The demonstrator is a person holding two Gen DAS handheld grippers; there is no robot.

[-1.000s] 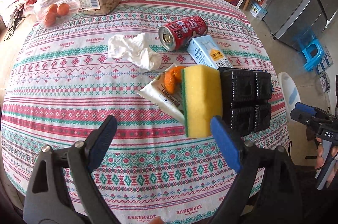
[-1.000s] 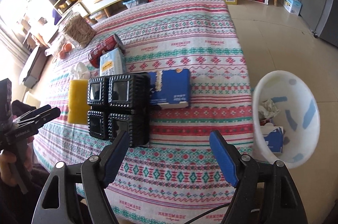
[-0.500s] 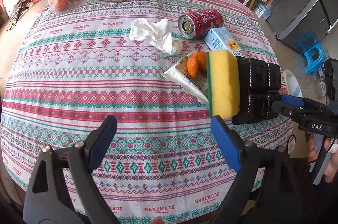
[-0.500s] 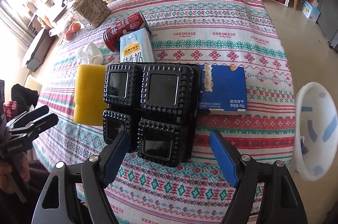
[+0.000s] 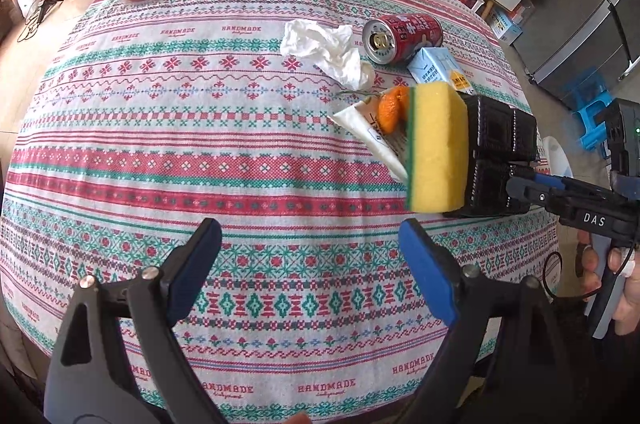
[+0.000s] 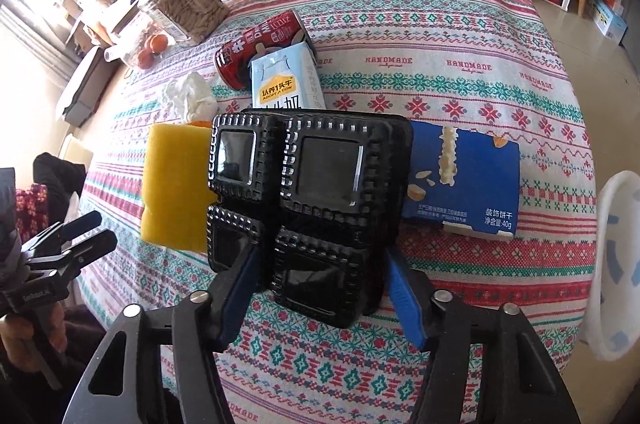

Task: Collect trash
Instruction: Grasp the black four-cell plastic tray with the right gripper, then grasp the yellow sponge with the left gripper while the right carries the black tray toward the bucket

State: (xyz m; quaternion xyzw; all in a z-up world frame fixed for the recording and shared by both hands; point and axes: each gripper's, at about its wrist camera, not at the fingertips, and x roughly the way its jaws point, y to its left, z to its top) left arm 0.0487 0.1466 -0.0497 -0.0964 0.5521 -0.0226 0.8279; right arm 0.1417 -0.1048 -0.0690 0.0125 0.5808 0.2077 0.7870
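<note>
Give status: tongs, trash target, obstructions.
Left tongs open, empty, over tablecloth. Right tongs just closing around black tray; contact unclear. Sponge against tray's side, blue box on other.

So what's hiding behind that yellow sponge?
Behind the yellow sponge lies a white wrapper with orange peel on it. The sponge covers part of both, so whatever else lies there stays unseen.
</note>
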